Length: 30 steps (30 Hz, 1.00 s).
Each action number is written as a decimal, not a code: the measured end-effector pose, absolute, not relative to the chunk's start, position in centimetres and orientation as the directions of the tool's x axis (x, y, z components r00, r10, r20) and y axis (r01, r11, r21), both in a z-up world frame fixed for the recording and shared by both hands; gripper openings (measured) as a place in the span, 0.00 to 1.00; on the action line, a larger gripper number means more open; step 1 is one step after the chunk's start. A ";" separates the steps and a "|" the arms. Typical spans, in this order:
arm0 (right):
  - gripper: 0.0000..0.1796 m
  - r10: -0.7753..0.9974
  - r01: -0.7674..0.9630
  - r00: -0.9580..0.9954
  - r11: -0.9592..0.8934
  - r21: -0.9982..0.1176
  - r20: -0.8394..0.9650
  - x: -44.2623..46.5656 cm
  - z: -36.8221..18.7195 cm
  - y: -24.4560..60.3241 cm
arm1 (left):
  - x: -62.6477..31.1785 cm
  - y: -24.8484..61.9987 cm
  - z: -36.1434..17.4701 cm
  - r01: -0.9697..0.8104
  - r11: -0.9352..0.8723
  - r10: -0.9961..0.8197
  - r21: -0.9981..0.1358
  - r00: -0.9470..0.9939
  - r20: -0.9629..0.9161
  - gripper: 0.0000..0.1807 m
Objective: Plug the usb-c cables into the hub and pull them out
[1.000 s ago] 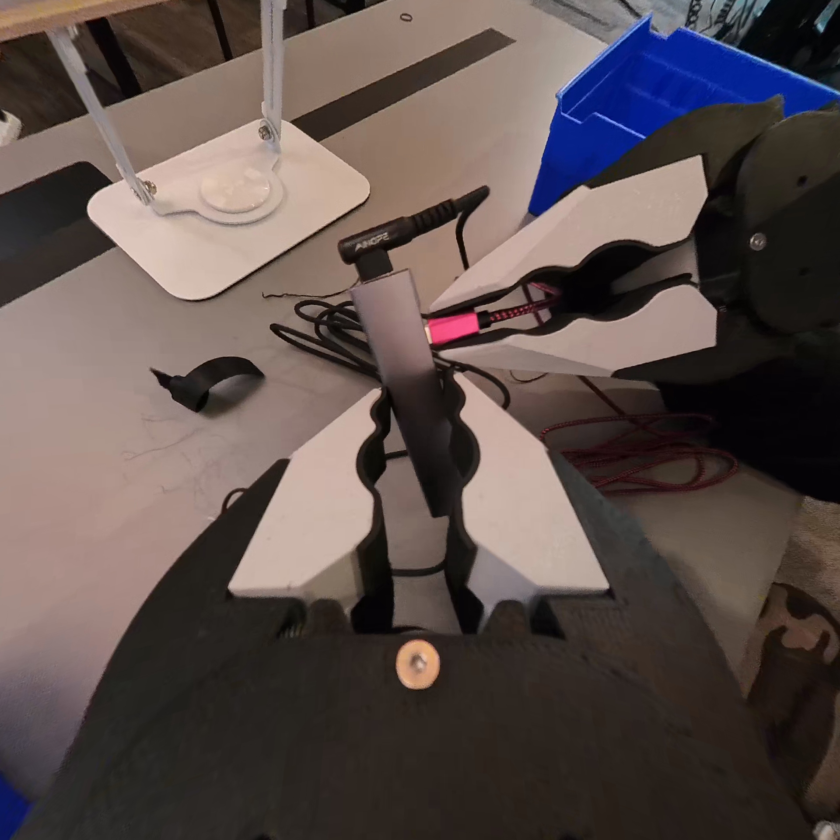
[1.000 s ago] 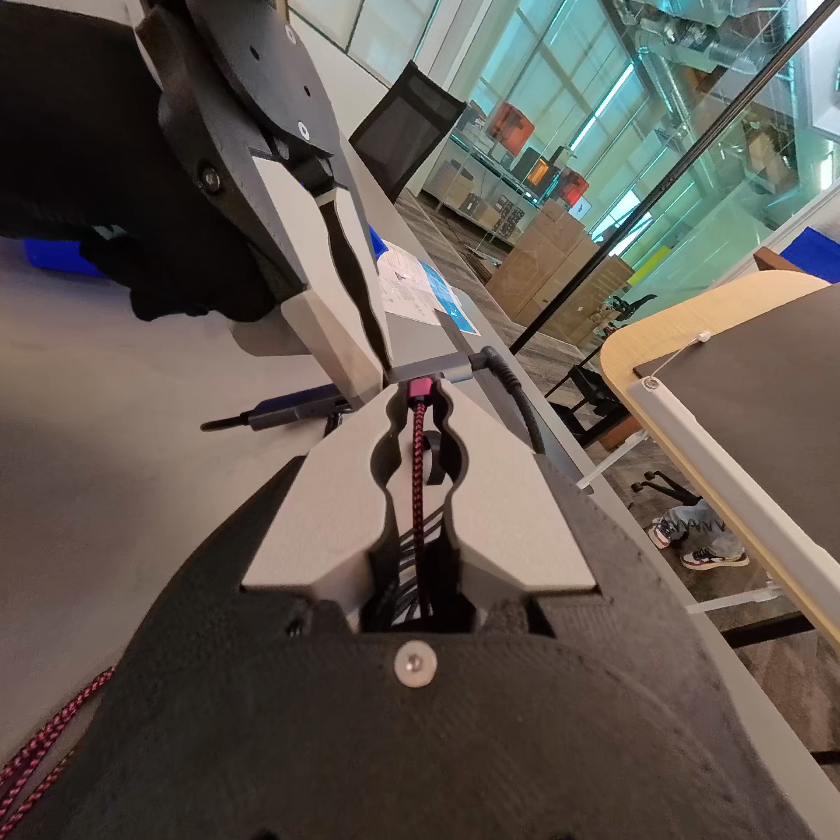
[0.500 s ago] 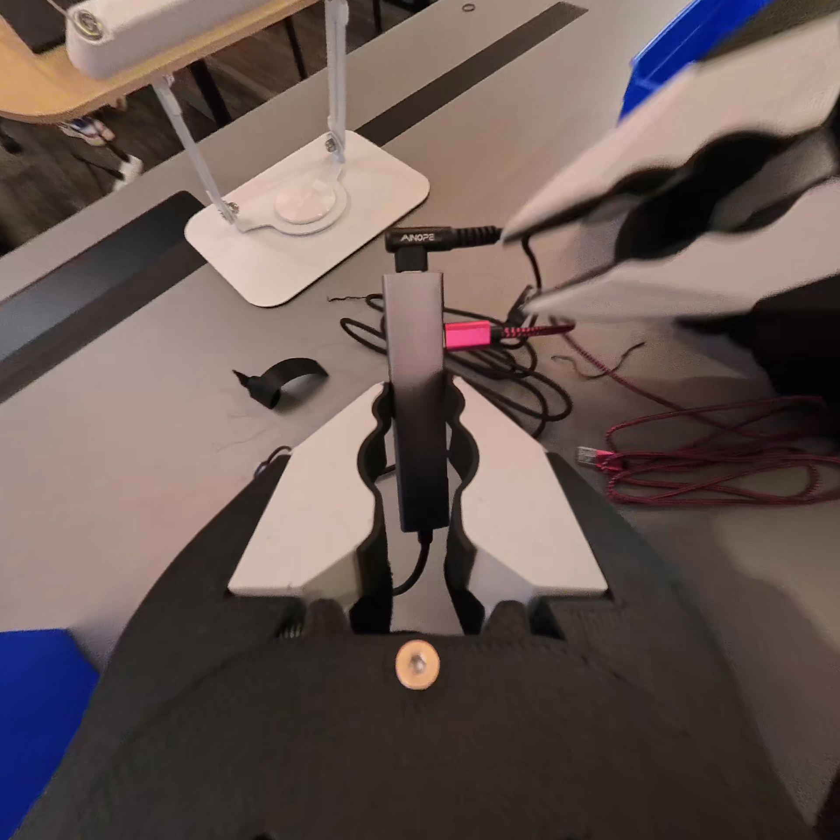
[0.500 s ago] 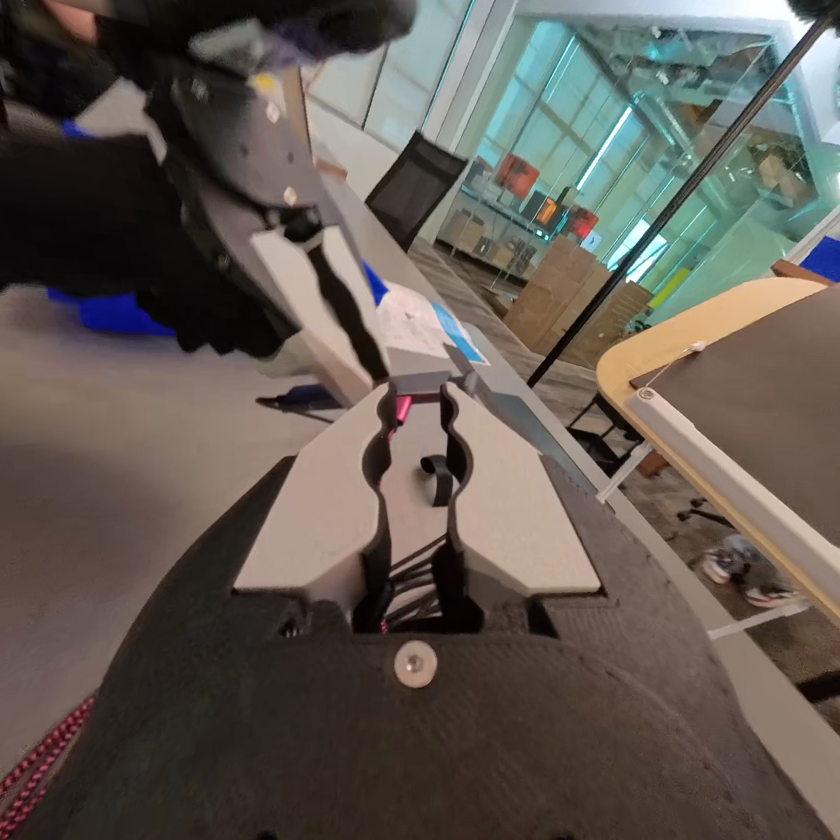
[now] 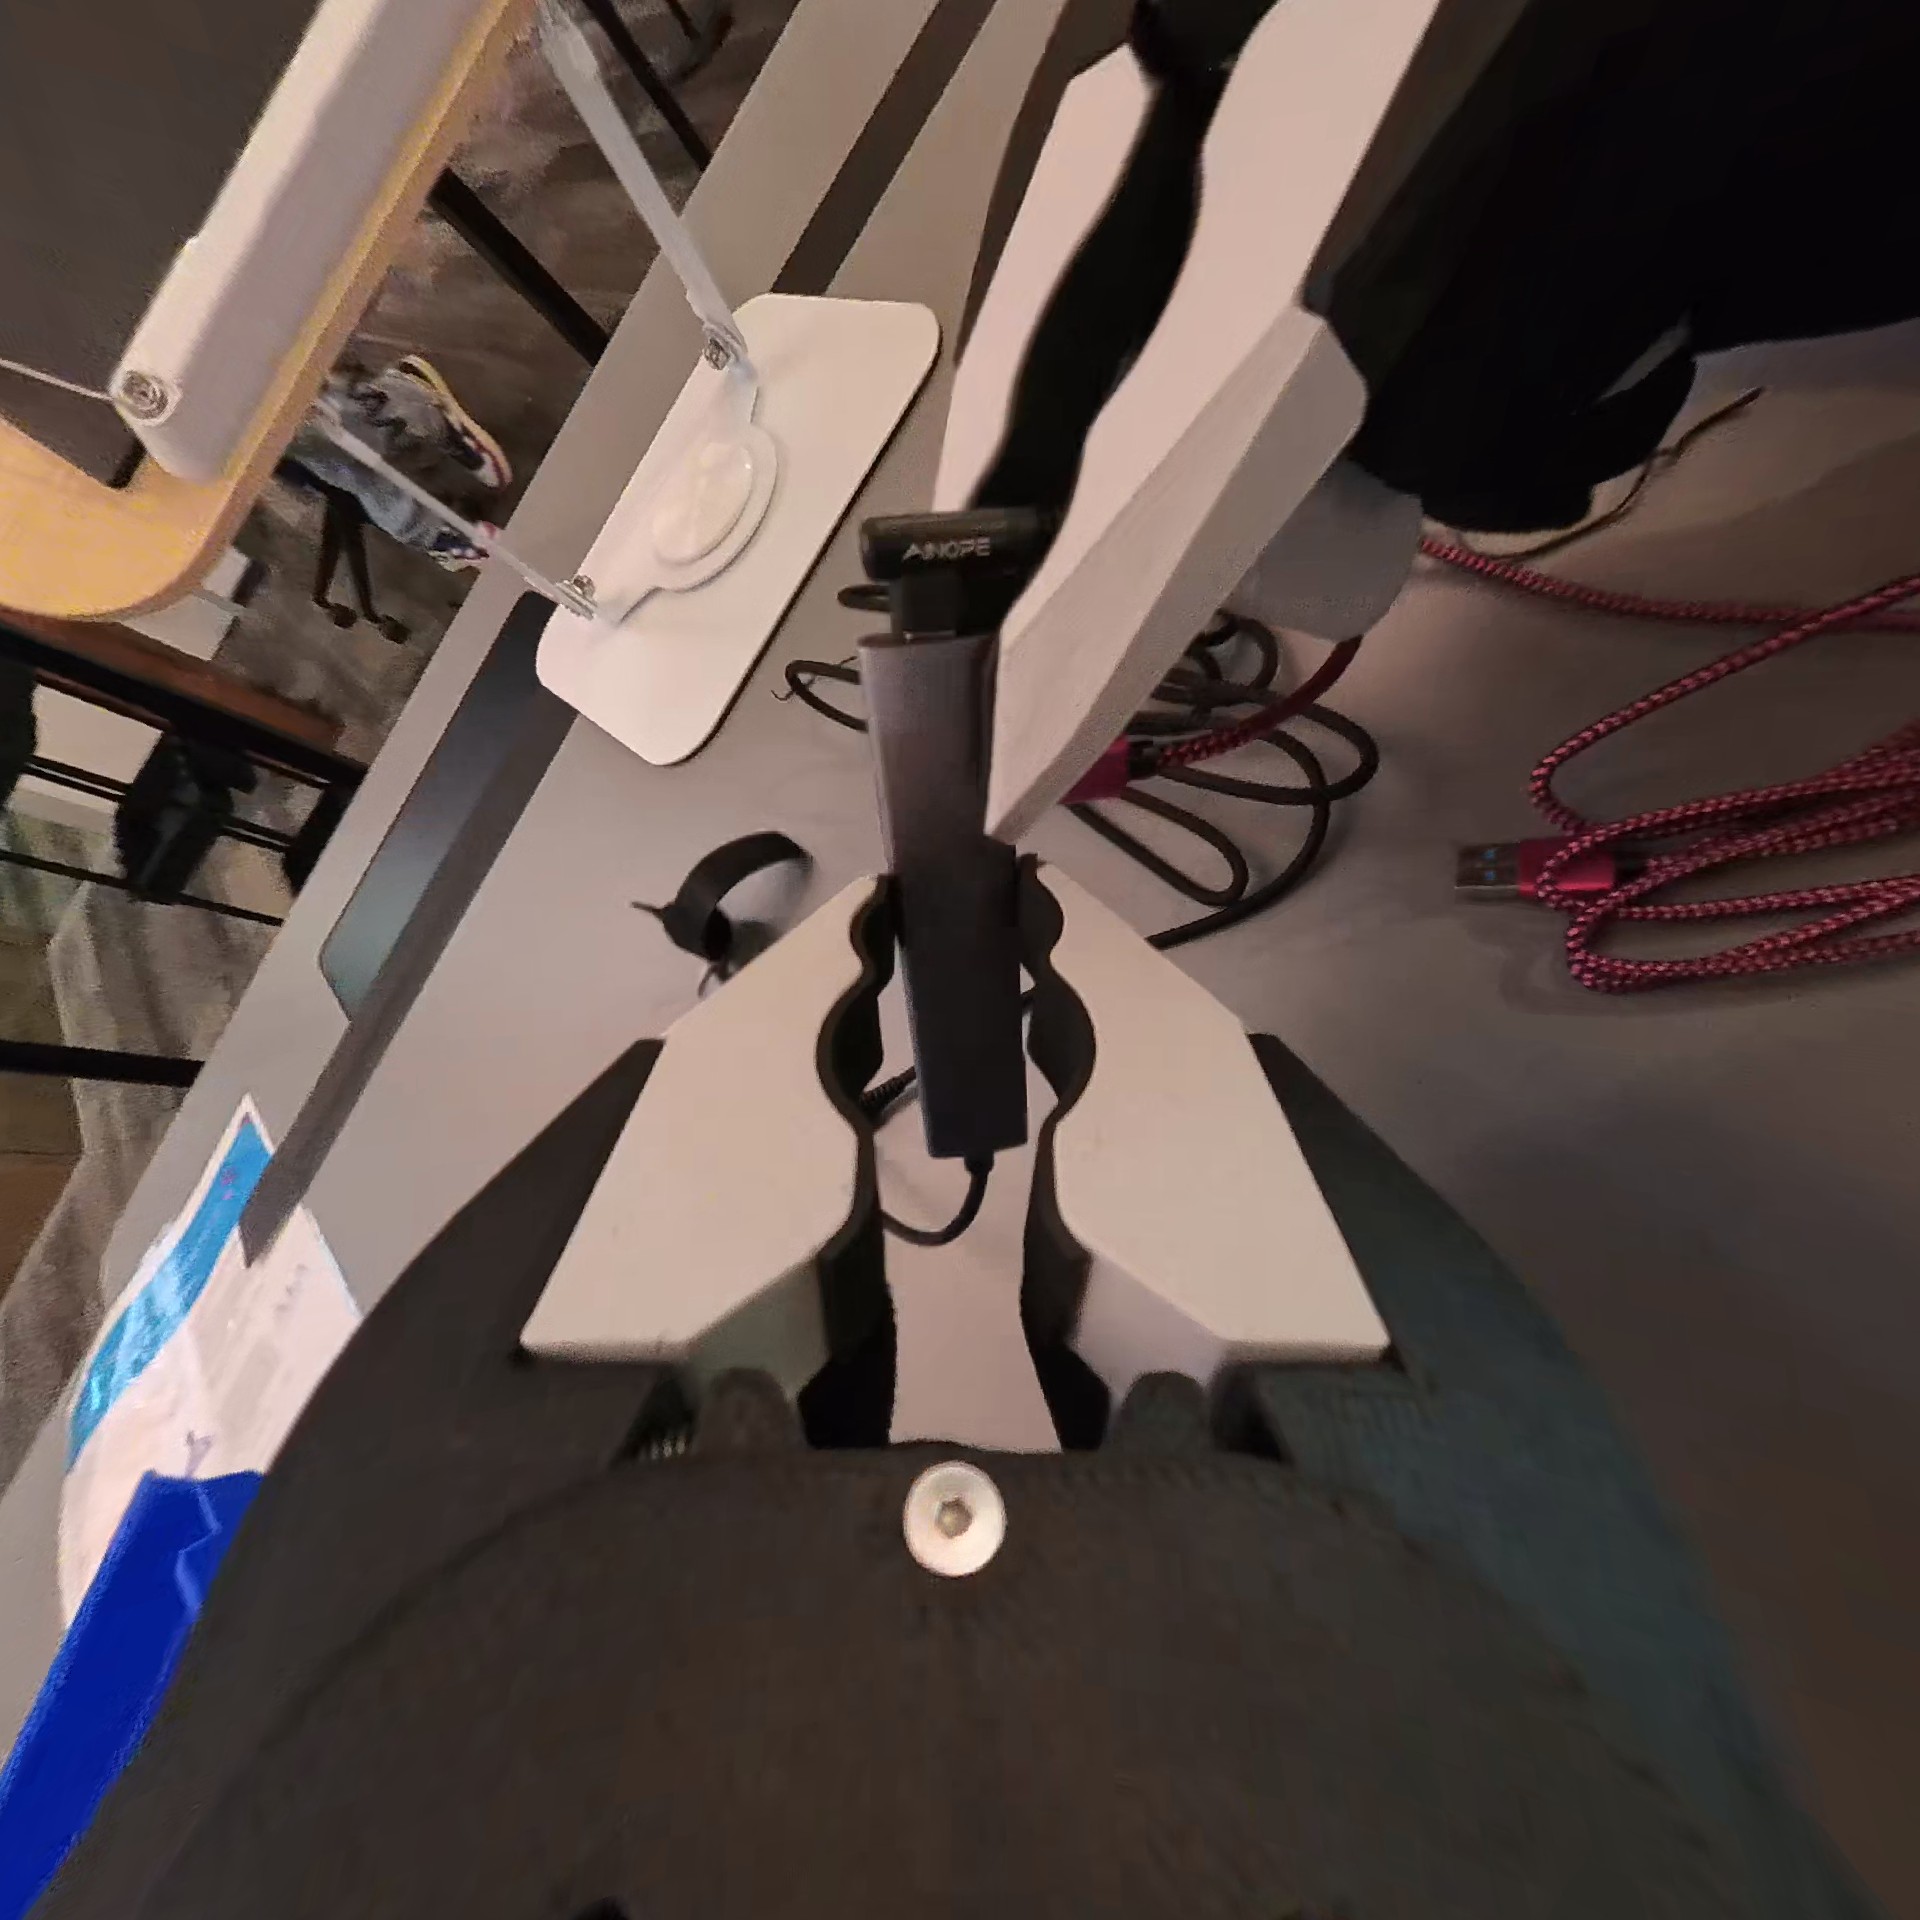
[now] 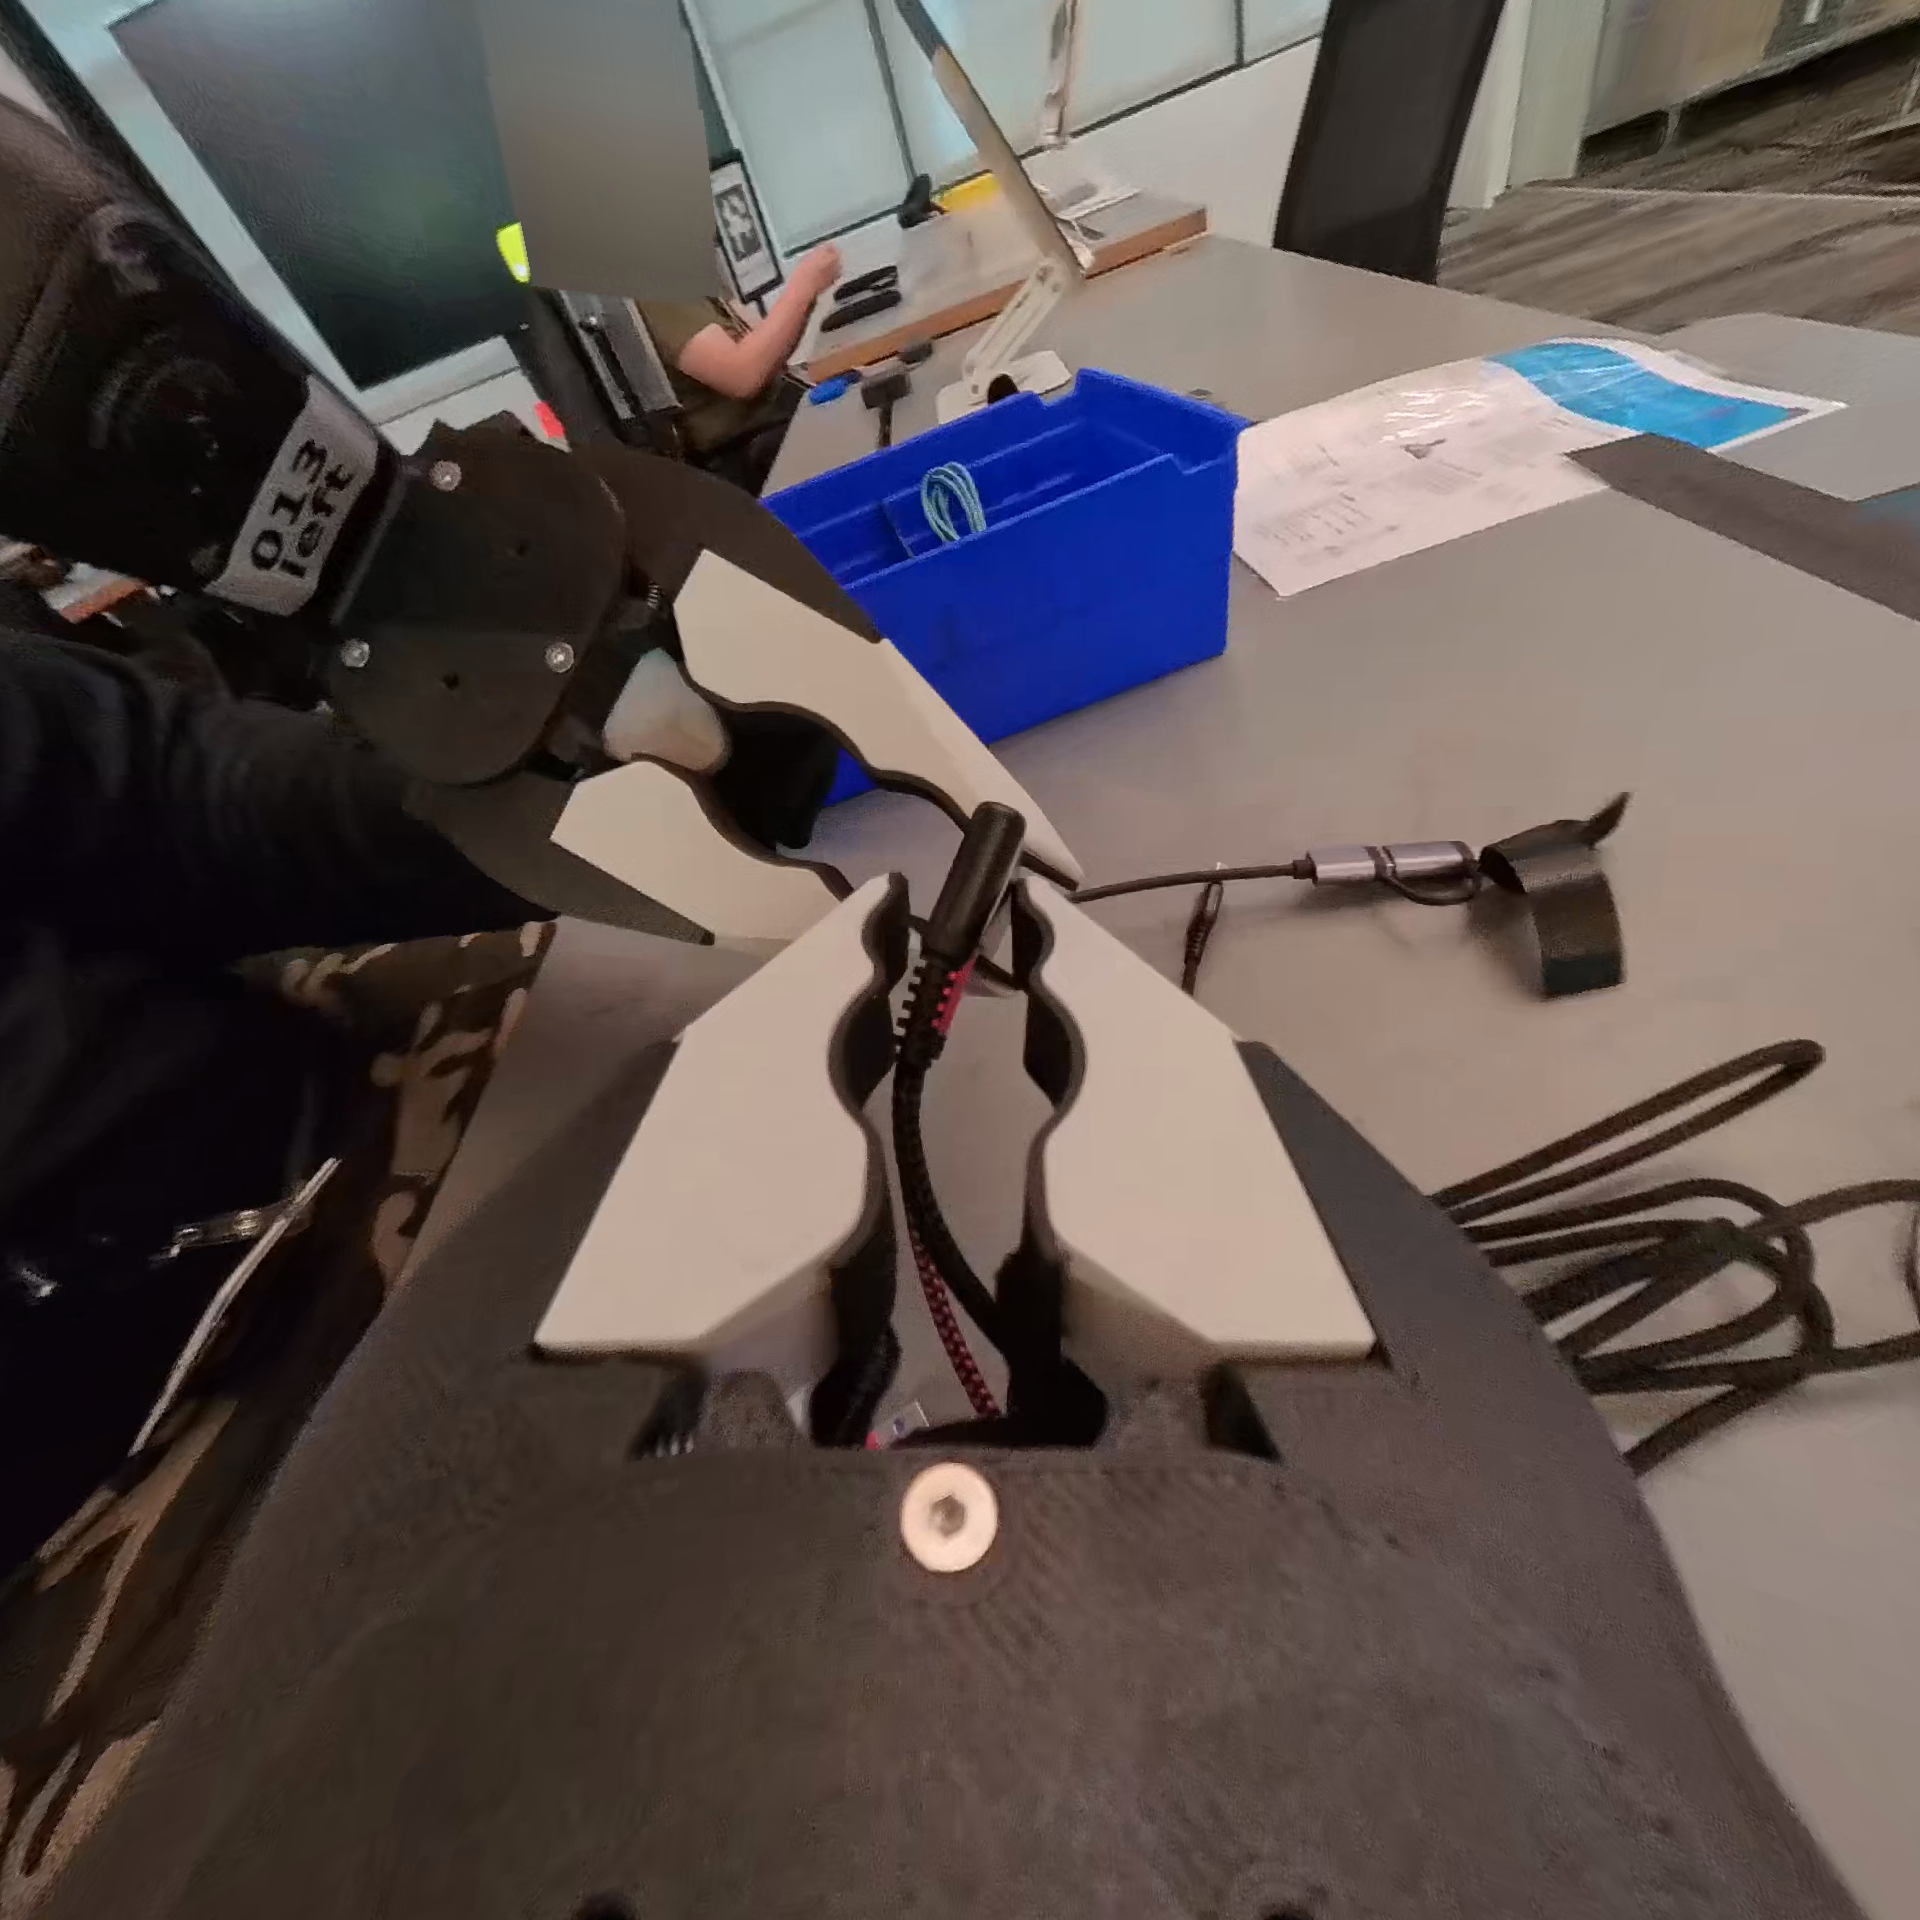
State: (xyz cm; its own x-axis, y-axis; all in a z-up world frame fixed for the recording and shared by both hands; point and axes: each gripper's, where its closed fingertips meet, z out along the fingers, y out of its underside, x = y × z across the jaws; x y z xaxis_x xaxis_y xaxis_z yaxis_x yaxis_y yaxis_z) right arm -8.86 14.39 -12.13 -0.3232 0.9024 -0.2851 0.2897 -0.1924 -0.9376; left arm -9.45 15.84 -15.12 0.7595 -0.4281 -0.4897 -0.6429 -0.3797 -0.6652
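My left gripper is shut on a slim grey hub and holds it above the grey table. A black right-angle plug sits in the hub's far end. A pink plug with a red braided cable is in the hub's side, partly hidden. My right gripper is closed around the black plug's stem. In the left wrist view its fingers reach in from the upper right. In the right wrist view the left gripper's fingers hide most of the hub.
A blue bin stands behind the grippers. A white lamp base is near the table's far edge. A black strap loop, a grey adapter, coiled black cable and papers lie on the table. A person sits at another desk.
My right gripper let go of the pink plug, which stays in the hub, and moved to the black plug at the hub's end. My left gripper turned while holding the hub.
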 end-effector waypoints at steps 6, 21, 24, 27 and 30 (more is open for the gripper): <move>0.09 0.925 0.313 -0.278 -0.168 -0.935 -0.259 -8.7 -12.3 15.1 | -9.4 15.7 -15.6 -0.592 -0.408 -0.412 -0.695 0.799 -0.439 0.11; 0.49 0.997 0.868 0.055 -0.074 -0.492 -0.053 3.8 -22.3 8.6 | -9.3 14.2 -18.7 -0.559 -0.451 -0.497 -0.696 0.805 -0.324 0.12; 0.36 0.993 0.880 0.113 -0.114 -0.460 -0.030 4.4 -24.3 8.5 | -9.1 14.1 -18.8 -0.561 -0.444 -0.499 -0.699 0.802 -0.327 0.12; 0.21 0.991 0.866 0.135 -0.124 -0.485 -0.012 4.3 -24.2 8.8 | -9.0 13.7 -18.8 -0.560 -0.446 -0.508 -0.699 0.801 -0.317 0.11; 0.09 0.987 0.843 0.137 -0.158 -0.514 -0.079 4.8 -23.5 7.9 | -9.1 13.3 -18.7 -0.554 -0.452 -0.509 -0.700 0.804 -0.308 0.11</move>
State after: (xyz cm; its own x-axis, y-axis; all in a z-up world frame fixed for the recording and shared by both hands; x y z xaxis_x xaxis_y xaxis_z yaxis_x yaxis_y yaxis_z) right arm 4.79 7.88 -23.53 0.1372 0.9874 -0.0792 0.8429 -0.1584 -0.5143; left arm -9.11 13.28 -18.74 0.8040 -0.5087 -0.3079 -0.5537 -0.4518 -0.6995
